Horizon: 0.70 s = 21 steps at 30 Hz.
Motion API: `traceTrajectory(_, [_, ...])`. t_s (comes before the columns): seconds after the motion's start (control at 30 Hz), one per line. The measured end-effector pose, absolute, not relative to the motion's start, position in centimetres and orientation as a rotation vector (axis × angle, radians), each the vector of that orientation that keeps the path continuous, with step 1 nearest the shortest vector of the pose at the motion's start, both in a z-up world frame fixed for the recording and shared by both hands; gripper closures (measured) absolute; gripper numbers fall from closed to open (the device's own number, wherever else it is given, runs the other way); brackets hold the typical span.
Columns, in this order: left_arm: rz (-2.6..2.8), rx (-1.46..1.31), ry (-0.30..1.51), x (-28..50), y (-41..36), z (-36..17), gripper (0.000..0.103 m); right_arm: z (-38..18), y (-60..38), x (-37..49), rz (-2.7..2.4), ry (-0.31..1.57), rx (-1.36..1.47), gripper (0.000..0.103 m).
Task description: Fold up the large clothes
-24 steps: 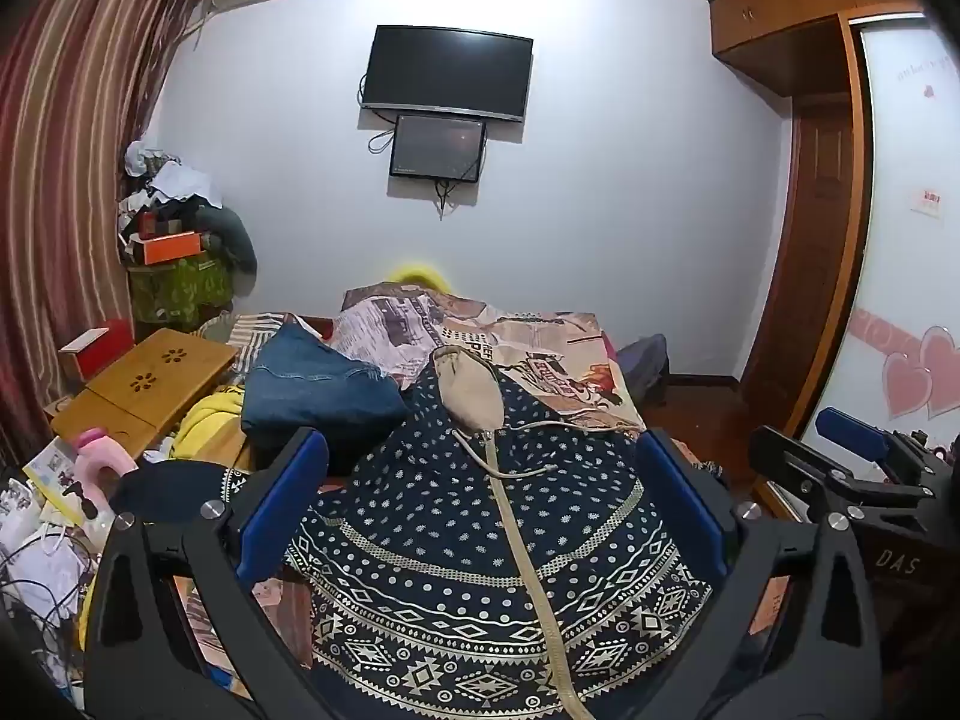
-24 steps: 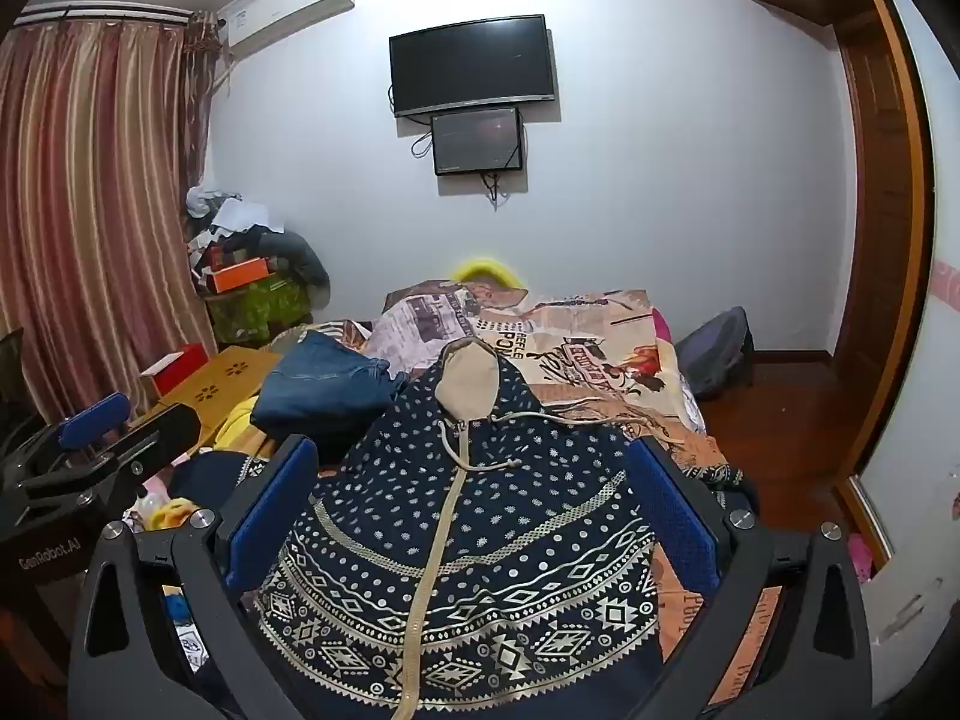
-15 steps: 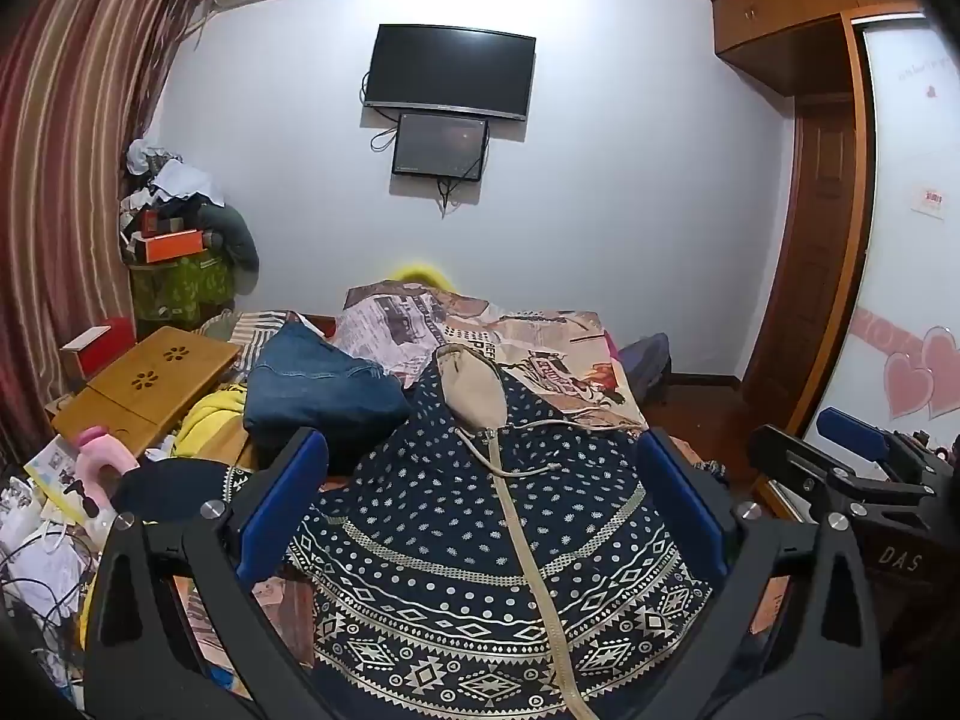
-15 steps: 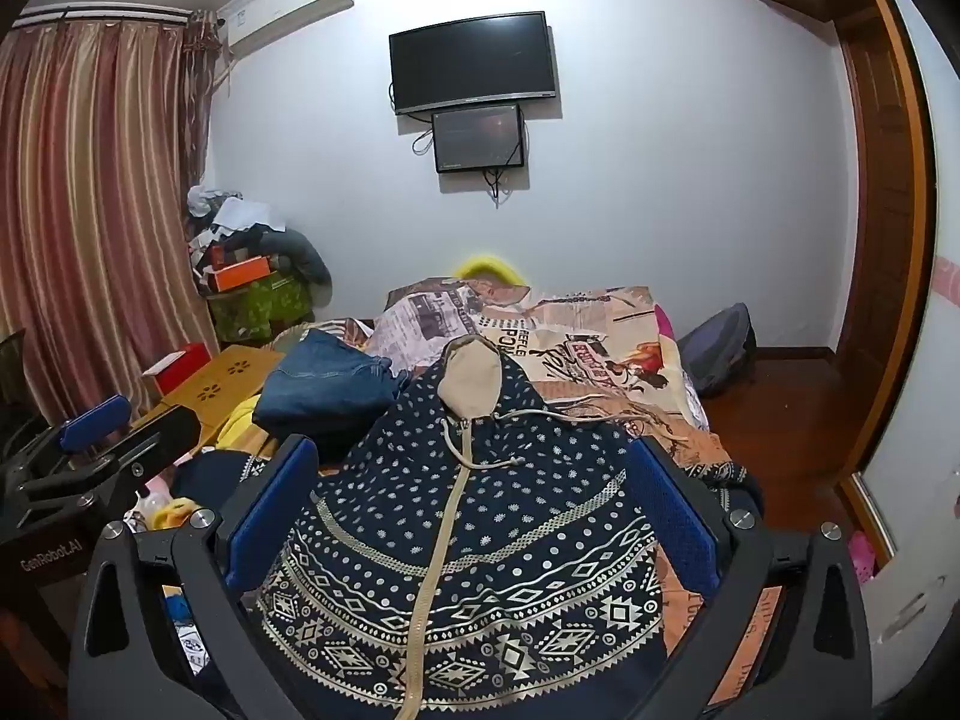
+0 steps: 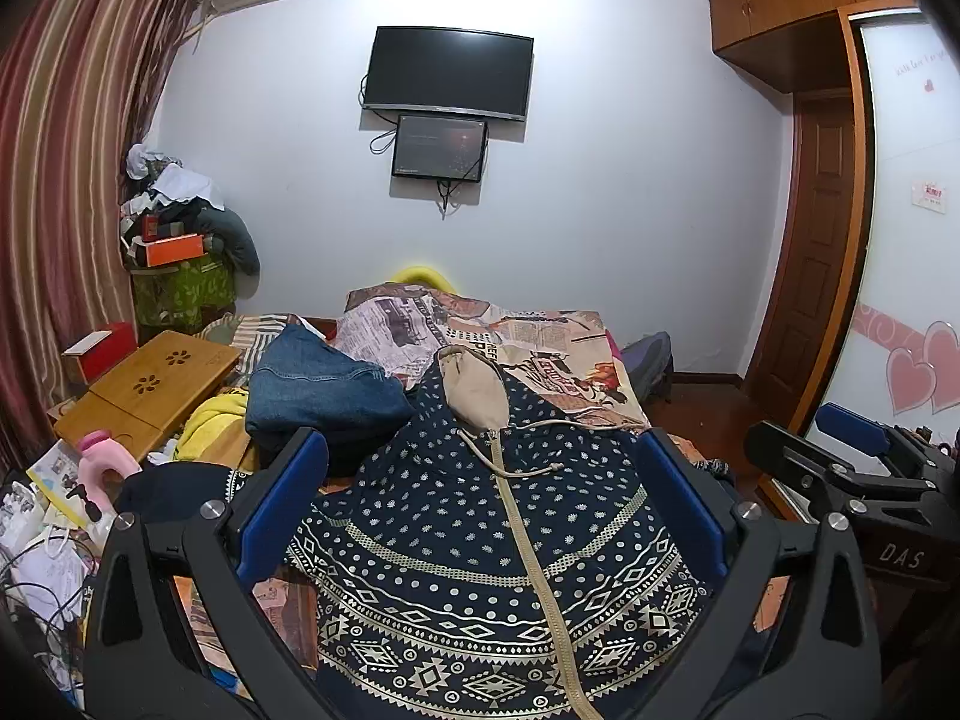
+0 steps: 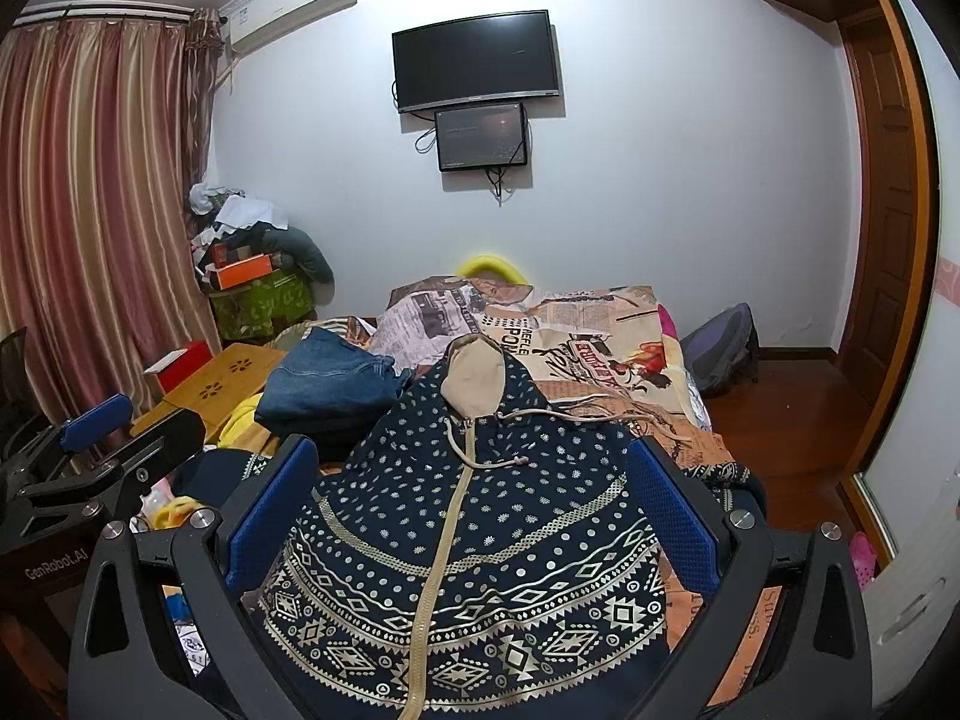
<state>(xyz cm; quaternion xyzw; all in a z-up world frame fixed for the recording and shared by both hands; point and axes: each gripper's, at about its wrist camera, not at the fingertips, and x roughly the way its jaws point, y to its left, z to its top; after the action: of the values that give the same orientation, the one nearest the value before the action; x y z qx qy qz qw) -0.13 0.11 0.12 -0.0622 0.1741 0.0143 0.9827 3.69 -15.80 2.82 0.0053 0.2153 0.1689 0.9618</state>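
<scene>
Between both wide-spread, empty tongs (image 5: 480, 504) (image 6: 465, 498) lies the patterned hoodie (image 5: 480, 540) on the bed (image 5: 570, 354).

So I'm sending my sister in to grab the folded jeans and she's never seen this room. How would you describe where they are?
Start at the bed with the newspaper-print cover under the wall TV. On its left side, beside the navy patterned hoodie, sit the folded jeans. They are the only plain blue denim there, with a yellow cloth at their left.
</scene>
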Motion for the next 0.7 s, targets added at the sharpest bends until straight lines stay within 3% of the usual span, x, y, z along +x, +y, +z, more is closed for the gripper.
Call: traceTrajectory(0.7, [0.031, -0.125, 0.354, -0.04, 0.0, -0.11, 0.0, 3.11, -15.77, 3.54, 0.342, 0.439, 0.013, 0.001])
